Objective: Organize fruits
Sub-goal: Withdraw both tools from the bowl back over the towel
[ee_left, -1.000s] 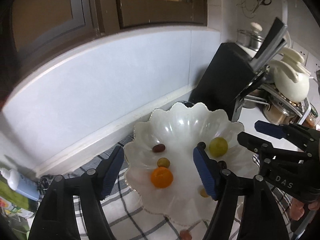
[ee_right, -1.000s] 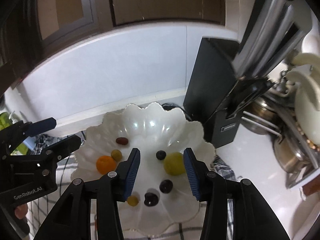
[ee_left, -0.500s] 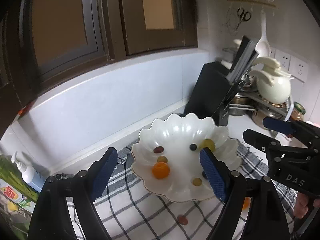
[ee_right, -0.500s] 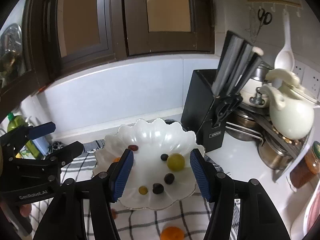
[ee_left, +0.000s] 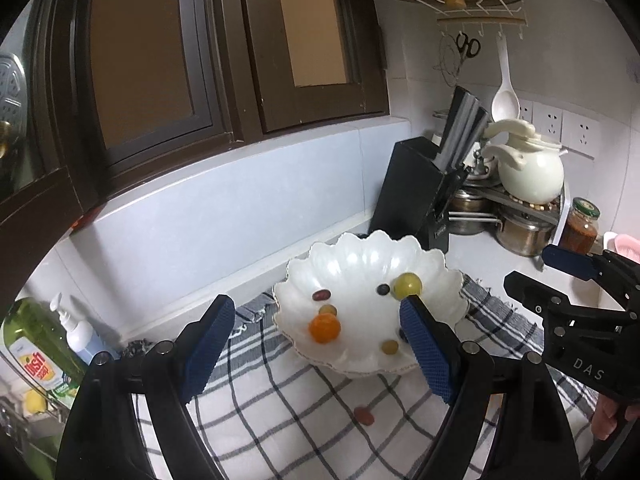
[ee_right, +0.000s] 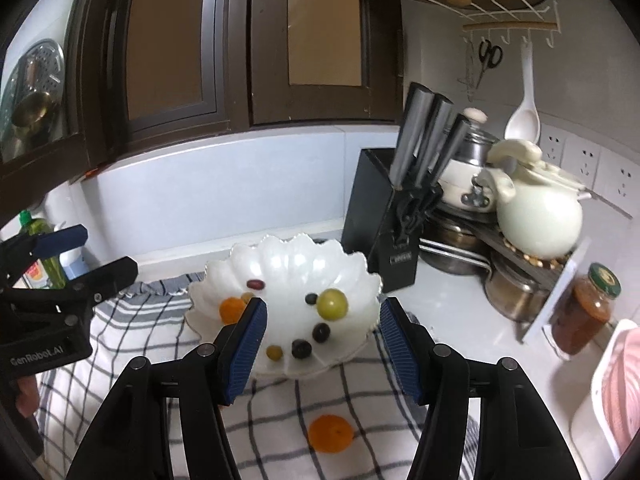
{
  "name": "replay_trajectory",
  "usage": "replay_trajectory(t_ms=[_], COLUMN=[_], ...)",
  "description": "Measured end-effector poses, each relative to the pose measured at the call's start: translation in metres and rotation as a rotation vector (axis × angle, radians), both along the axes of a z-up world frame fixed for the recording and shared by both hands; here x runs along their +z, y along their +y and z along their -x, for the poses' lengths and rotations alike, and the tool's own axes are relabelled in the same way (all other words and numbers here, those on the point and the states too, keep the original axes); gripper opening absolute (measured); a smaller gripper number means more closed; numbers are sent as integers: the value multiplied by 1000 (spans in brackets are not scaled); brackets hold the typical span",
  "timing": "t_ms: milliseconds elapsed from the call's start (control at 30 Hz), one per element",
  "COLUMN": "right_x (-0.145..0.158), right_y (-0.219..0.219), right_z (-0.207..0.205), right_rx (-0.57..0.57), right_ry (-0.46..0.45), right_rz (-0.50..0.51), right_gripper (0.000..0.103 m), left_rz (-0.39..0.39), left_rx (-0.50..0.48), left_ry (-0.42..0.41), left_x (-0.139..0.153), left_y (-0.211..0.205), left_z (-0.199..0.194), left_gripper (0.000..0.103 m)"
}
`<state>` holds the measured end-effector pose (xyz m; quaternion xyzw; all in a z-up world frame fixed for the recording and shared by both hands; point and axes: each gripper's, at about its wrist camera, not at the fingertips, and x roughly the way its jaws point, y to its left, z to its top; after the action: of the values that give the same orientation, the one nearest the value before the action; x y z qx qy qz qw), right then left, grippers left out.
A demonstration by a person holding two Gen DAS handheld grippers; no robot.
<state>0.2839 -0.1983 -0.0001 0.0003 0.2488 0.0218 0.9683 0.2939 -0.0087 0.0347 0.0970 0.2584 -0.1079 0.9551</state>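
A white scalloped bowl (ee_left: 360, 256) (ee_right: 280, 256) rests on a checked cloth (ee_left: 280, 400). In it lie an orange (ee_left: 324, 329), a large green fruit (ee_left: 407, 285) (ee_right: 331, 304), a red grape (ee_left: 321, 295) and several small dark and green grapes. On the cloth in front of the bowl lie a second orange (ee_right: 331, 433) and a red grape (ee_left: 363, 415). My left gripper (ee_left: 318, 350) hangs open and empty, back from the bowl. My right gripper (ee_right: 323, 348) is open and empty too, above the cloth near the loose orange.
A black knife block (ee_right: 384, 220) stands right of the bowl, with a cream teapot (ee_right: 540, 216), steel pots and a jar (ee_right: 586, 314) beyond. Soap bottles (ee_left: 44, 344) stand at the left by the wall. A pink-lined white rack (ee_right: 612, 384) sits far right.
Both grippers have pulled back and up from over the bowl, and their jaws have widened. The loose orange and red grape on the cloth have come into view.
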Motion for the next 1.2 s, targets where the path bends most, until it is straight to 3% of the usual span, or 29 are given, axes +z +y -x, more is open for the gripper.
replay_trajectory(t_ms=[600,1200], right_x=[-36,-83], right_y=[-4,-7], right_z=[34,41], right_rx=[-13,2], right_ry=[35,150], right_rz=[4,-15], right_gripper=[60,60], left_rz=[52,-22], left_rx=[0,-29], left_ry=[66,74], left_x=[-41,-82], left_y=[-3,-16], left_z=[29,46], left_gripper=[85,81])
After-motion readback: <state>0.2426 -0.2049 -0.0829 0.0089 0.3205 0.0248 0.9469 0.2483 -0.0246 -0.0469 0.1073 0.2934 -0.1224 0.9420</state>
